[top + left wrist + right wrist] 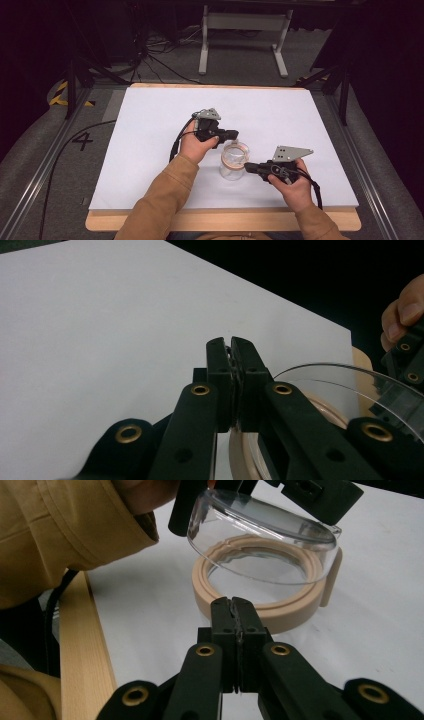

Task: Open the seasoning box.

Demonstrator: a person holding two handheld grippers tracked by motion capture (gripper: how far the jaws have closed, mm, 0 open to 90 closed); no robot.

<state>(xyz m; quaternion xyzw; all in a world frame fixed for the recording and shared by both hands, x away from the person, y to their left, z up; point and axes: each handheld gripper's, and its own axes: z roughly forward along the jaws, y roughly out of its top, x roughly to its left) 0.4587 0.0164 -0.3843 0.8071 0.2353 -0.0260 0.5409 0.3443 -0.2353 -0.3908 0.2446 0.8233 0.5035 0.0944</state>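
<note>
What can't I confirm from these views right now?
- Whether the left tool pinches the clear lid: right gripper view's top edge cuts the contact off.
- Whether the right tool touches the beige ring: its own jaws cover that spot in the right gripper view.
- High view: both contacts too small.

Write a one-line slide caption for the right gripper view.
Shut right claw at the beige ring's near rim, clear lid tilted above it on the white table.
</note>
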